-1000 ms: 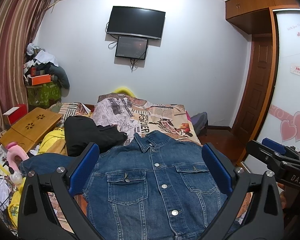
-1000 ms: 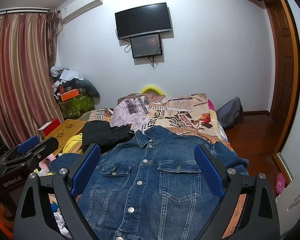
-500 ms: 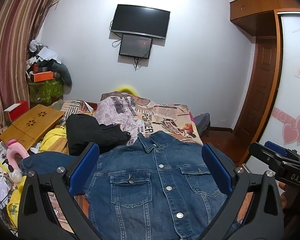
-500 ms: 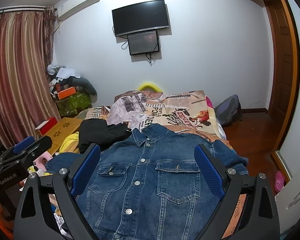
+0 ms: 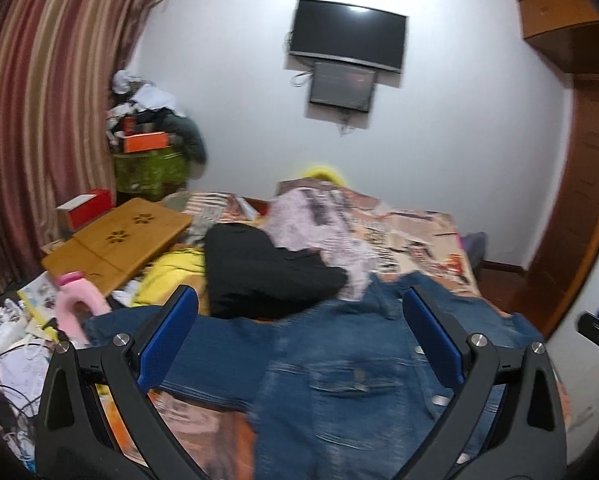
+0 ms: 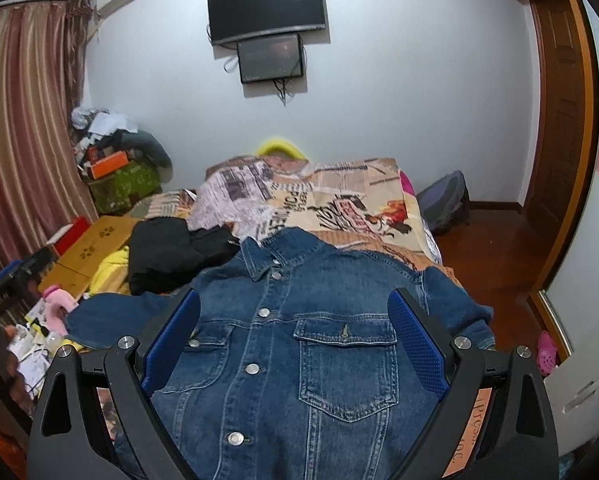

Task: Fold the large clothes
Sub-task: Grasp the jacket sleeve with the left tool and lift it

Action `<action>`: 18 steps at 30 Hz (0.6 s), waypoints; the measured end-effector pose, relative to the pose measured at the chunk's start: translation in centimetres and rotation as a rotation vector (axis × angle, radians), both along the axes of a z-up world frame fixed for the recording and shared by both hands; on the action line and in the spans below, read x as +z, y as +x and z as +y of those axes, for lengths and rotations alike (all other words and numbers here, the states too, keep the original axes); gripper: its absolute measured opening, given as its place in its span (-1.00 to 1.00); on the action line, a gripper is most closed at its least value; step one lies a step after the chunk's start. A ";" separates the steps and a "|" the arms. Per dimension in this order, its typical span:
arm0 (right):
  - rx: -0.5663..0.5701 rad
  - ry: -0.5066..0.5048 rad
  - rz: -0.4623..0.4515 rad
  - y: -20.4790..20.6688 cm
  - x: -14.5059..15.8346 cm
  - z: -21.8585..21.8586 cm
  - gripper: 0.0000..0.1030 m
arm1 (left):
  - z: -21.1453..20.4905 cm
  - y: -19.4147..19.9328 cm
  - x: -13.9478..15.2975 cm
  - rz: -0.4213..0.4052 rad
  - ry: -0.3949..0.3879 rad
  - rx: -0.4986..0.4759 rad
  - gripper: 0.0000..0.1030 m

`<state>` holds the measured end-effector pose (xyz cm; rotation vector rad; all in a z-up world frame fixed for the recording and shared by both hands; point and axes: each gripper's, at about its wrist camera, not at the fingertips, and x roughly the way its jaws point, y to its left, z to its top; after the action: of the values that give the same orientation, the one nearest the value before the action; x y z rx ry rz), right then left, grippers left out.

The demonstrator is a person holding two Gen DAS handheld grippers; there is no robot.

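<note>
Both the left tongs point(image 5: 299, 336) and the right tongs point(image 6: 293, 334) are spread wide, with nothing held between their blue pads. Beneath them a blue denim jacket point(image 6: 299, 344) is laid front-up on the bed point(image 6: 363, 208), buttoned, collar pointing to the far wall, sleeves stretched sideways. A black garment point(image 6: 171, 252) is seen beside its left shoulder.

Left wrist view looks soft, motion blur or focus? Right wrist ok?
Left wrist view: denim jacket and bedspread smeared while the left hand-held gripper stays crisp, so likely motion blur. Right wrist view: sharp, jacket stitching readable; heavy fisheye bending in both.
</note>
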<state>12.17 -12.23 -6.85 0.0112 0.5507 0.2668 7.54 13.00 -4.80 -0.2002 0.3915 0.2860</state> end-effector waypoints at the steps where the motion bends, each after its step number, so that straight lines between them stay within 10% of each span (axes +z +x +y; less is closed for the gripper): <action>1: -0.005 -0.012 0.016 0.6 -0.5 0.2 0.82 | 0.9 0.3 -0.3 0.006 -0.002 0.021 1.00; 10: -0.049 -0.069 0.165 4.6 -4.7 0.5 0.81 | 12.8 3.0 -7.2 0.175 -0.142 0.228 1.00; 18: -0.084 -0.068 0.261 7.3 -6.9 0.5 0.81 | 22.4 1.1 -16.6 0.338 -0.459 0.371 0.79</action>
<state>19.45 -11.76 -13.74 0.0029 0.8163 0.1655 8.64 35.35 -21.45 -0.6840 0.7560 0.5975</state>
